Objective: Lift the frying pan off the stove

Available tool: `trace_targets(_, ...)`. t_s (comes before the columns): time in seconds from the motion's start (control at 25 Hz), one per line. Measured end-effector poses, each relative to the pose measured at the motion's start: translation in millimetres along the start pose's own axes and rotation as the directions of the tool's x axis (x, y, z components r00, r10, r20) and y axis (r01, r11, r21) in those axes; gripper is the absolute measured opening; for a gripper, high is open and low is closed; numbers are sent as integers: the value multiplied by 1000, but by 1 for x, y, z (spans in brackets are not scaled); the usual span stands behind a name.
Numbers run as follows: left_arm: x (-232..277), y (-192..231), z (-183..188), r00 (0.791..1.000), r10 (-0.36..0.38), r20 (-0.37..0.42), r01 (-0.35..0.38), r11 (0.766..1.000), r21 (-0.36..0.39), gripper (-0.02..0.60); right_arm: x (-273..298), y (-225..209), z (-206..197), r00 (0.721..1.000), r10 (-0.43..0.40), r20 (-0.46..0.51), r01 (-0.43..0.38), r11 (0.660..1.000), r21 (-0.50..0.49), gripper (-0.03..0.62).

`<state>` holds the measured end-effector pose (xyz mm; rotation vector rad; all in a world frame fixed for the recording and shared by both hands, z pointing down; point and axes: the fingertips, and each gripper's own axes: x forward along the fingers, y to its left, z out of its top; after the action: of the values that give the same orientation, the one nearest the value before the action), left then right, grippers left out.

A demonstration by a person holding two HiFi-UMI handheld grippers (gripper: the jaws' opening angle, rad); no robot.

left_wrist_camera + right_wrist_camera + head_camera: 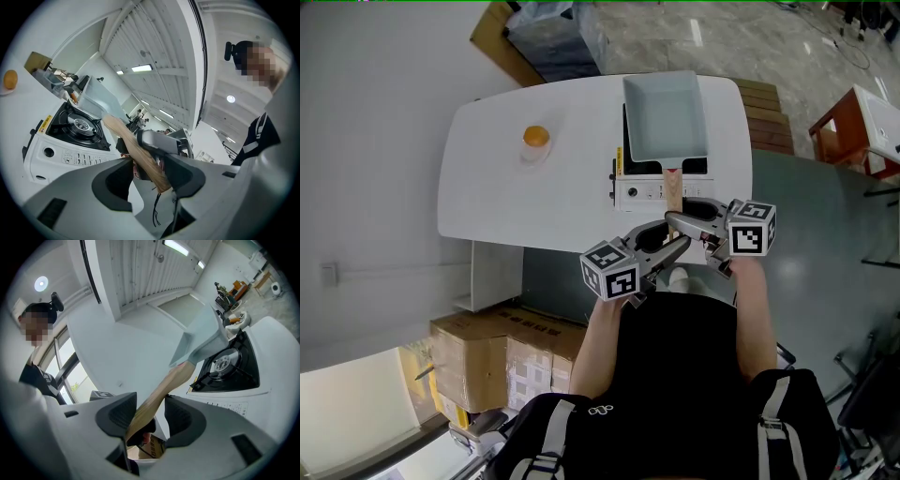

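Legible text: none. White portable gas stove (649, 194): yellow sticker (619, 161) and front-panel print (78, 158), too small to read.

One pale blue-grey square metal frying pan (664, 117) with one wooden handle. One white single-burner gas stove (649, 193). One round orange fruit (536, 137). One white rounded tabletop (487, 187). Two grasping tools: left hand-held gripper (673, 246), right hand-held gripper (677, 222), one marker cube apiece. Several brown cardboard boxes (502, 361), exact number unclear.

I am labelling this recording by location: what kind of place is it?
Probably a lab or workshop, not a home kitchen: a portable gas stove sits on a white table, with cardboard boxes on the floor.
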<state>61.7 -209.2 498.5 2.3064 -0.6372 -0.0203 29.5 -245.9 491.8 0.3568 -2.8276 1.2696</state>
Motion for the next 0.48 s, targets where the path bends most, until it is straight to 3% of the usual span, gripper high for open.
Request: trace_targets(0.48,5,-2,0,1000,4,-2,-4,1000,4,213,-5,-2,1,1000,2,-10,-2,1000,0,195)
